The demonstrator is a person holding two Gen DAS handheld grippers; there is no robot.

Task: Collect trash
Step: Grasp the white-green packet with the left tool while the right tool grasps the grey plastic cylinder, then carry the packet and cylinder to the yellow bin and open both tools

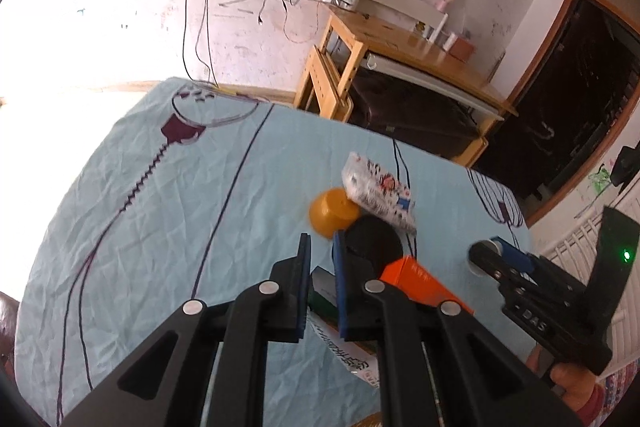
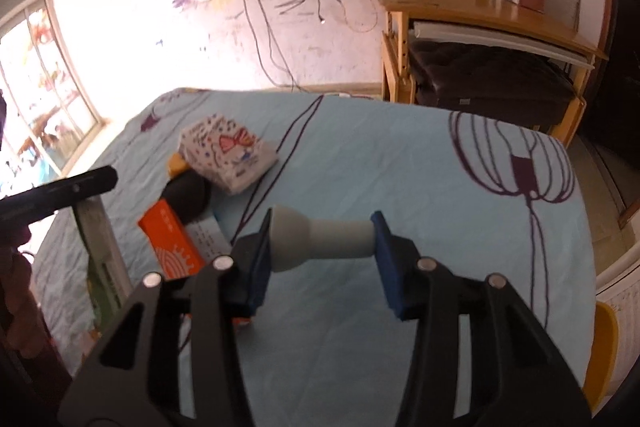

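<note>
My right gripper (image 2: 322, 241) is shut on a grey-white bottle-shaped piece (image 2: 316, 241), held sideways above the blue tablecloth (image 2: 400, 167); it also shows in the left wrist view (image 1: 490, 253). My left gripper (image 1: 320, 255) is narrowly open and empty, hovering over a pile of trash: an orange box (image 1: 420, 283), a black round lid (image 1: 374, 241), a yellow cup (image 1: 332, 213), a patterned tissue pack (image 1: 378, 193) and a white-and-green carton (image 1: 340, 339). The same pile lies left in the right wrist view, with the orange box (image 2: 170, 243) and tissue pack (image 2: 228, 151).
A wooden desk (image 1: 404, 47) with a dark cushion under it stands beyond the table's far edge. A dark doorway (image 1: 580, 99) is at right. Cables hang on the wall (image 1: 200, 7). A window (image 2: 40, 87) is at left.
</note>
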